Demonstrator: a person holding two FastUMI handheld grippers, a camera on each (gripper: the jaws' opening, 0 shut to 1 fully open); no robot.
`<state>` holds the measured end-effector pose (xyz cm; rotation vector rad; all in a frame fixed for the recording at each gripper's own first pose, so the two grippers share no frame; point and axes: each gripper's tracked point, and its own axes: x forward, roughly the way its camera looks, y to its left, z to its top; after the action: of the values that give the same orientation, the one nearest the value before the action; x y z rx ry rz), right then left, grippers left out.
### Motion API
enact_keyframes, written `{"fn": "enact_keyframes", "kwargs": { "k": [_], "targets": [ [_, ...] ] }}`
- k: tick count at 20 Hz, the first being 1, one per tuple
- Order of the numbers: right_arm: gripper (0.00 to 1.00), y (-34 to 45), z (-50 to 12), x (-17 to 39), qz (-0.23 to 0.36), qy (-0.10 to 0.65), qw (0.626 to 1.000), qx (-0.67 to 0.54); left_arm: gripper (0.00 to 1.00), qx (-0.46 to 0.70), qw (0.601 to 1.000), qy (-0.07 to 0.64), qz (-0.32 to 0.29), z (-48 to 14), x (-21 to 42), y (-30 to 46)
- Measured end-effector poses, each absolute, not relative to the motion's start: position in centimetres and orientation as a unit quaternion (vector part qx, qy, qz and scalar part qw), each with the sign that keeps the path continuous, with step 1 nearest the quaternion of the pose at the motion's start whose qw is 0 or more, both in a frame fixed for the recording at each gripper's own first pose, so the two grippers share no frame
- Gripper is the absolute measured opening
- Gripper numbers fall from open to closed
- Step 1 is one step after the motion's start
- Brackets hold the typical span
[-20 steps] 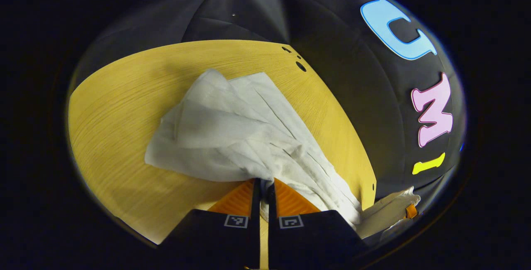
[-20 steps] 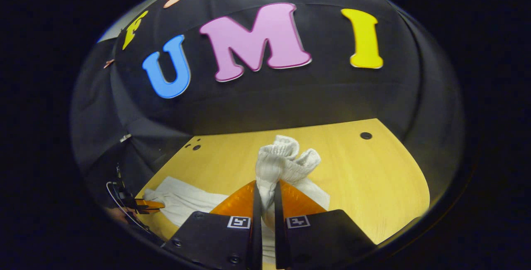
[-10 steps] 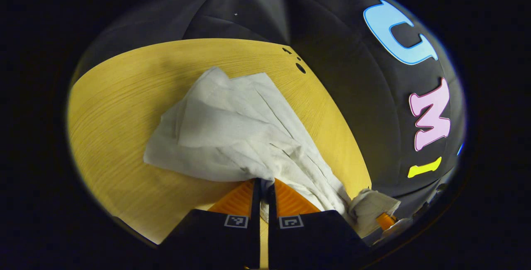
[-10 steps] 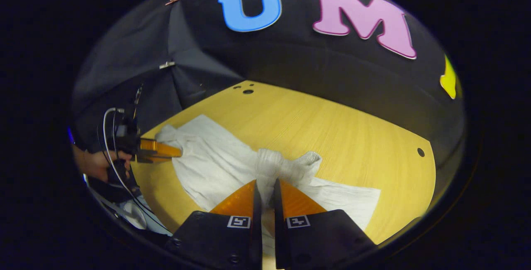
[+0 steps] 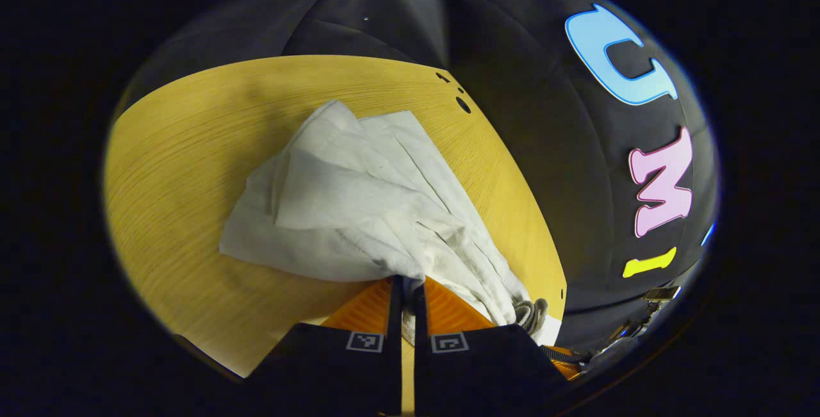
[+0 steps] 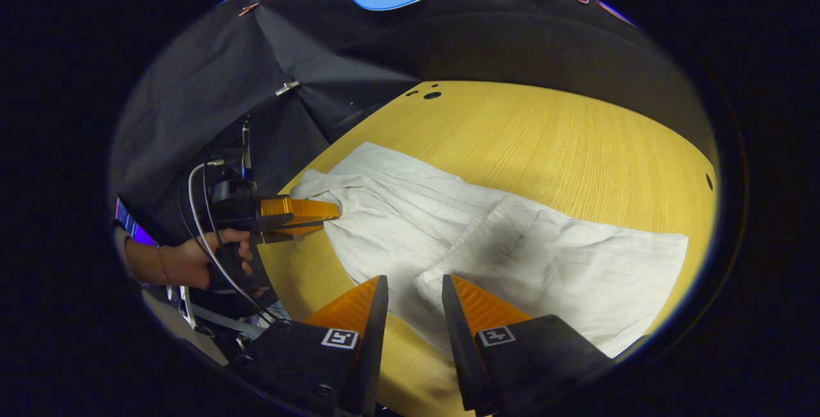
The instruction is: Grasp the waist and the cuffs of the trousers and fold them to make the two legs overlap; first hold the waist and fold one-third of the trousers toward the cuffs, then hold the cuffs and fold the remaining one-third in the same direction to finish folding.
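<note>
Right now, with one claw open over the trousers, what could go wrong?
The right claw is open above the trousers; the laid-over layer looks rumpled and may not lie square. The left claw pinches a bunched end near the table edge; a pull could drag the fold askew.

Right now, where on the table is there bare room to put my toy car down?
The wooden table is bare beyond the white trousers, between them and the black booth wall. In the left gripper view, another bare patch lies left of the trousers. It is crowded at the near edge, where the left tongs pinch the cloth and the right tongs hover open.
</note>
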<state>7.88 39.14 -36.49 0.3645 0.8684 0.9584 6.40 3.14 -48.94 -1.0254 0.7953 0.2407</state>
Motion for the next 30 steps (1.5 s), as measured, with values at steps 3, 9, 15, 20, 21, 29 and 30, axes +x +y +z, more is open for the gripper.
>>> {"fn": "enact_keyframes", "kwargs": {
  "k": [3,9,15,20,21,29,30],
  "targets": [
    [0.43,34.6,-37.4,9.4,0.395,0.404,0.804,0.183,0.13,-0.486,0.785,0.368,0.110,-48.7,6.4,3.3],
    [0.44,23.3,-43.5,11.3,0.258,0.425,0.852,0.165,0.12,-0.474,0.810,0.331,0.094,-45.6,7.0,3.4],
    [0.55,20.0,-50.0,8.0,0.200,0.504,0.828,0.143,0.12,-0.437,0.847,0.296,0.061,-40.4,8.6,2.6],
    [0.55,20.7,-50.3,8.3,0.206,0.505,0.826,0.143,0.12,-0.372,0.890,0.260,-0.035,-33.8,11.5,-3.2],
    [0.55,20.5,-50.2,8.3,0.205,0.504,0.825,0.149,0.12,-0.365,0.893,0.256,-0.060,-32.4,11.9,-5.2],
    [0.55,20.4,-49.5,8.4,0.198,0.502,0.816,0.205,0.12,-0.267,0.897,0.291,-0.197,-30.4,12.7,-18.8],
    [0.55,20.4,-49.0,8.6,0.193,0.501,0.812,0.230,0.12,-0.252,0.896,0.297,-0.211,-30.6,12.4,-20.4]
  ]
}}
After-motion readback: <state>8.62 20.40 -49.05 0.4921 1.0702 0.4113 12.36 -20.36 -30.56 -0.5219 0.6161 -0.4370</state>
